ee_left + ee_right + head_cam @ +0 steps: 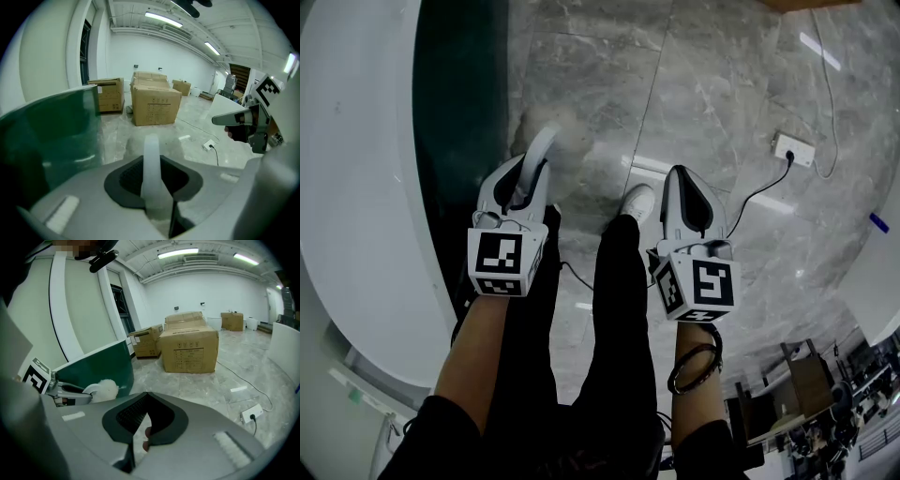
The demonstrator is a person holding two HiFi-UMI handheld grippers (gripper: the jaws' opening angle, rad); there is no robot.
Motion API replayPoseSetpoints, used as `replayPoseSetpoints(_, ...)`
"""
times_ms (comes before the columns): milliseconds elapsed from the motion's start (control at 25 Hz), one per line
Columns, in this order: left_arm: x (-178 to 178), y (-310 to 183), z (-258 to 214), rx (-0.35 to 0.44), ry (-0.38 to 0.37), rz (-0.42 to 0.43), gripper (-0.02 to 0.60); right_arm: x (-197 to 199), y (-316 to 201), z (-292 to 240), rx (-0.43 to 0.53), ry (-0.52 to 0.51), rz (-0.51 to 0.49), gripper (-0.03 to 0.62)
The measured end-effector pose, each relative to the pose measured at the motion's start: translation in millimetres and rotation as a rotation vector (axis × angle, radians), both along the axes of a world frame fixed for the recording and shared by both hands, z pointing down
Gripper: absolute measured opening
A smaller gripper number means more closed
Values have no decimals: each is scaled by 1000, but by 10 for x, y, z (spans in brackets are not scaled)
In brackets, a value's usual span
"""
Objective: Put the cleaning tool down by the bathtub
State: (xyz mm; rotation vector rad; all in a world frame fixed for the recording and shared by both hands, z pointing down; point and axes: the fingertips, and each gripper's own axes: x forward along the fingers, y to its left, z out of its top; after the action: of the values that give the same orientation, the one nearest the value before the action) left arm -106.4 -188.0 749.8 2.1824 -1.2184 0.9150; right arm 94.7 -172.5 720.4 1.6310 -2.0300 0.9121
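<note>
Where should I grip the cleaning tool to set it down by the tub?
By its thin white handle, coming from the end away from the fluffy head, as the left gripper does: the handle is narrow enough for the jaws, and the head is soft.

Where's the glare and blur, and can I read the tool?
Head view: glare streaks on the polished floor, edges bowed. Left gripper view: the handle of the cleaning tool is blurred, too near the lens. Right gripper view: its fluffy head is fairly sharp.

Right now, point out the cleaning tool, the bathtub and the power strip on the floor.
cleaning tool [151, 159]: left gripper view, on its white handle, clamped between the jaws.
bathtub [356, 141]: head view, on its white rim.
power strip [794, 148]: head view, on its white body.
</note>
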Motion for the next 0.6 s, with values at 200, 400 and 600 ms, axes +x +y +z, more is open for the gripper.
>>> replayPoseSetpoints(200,-47,-24,239,-12,-8,-14,92,-65,11,255,-21,-5,-14,25)
replayPoseSetpoints(400,-74,-85,506,-20,-16,-19,92,-123,-19,492,-32,-11,-21,25)
replayPoseSetpoints(600,-74,-128,745,-31,-20,-20,92,-156,-84,718,-40,-24,-16,25)
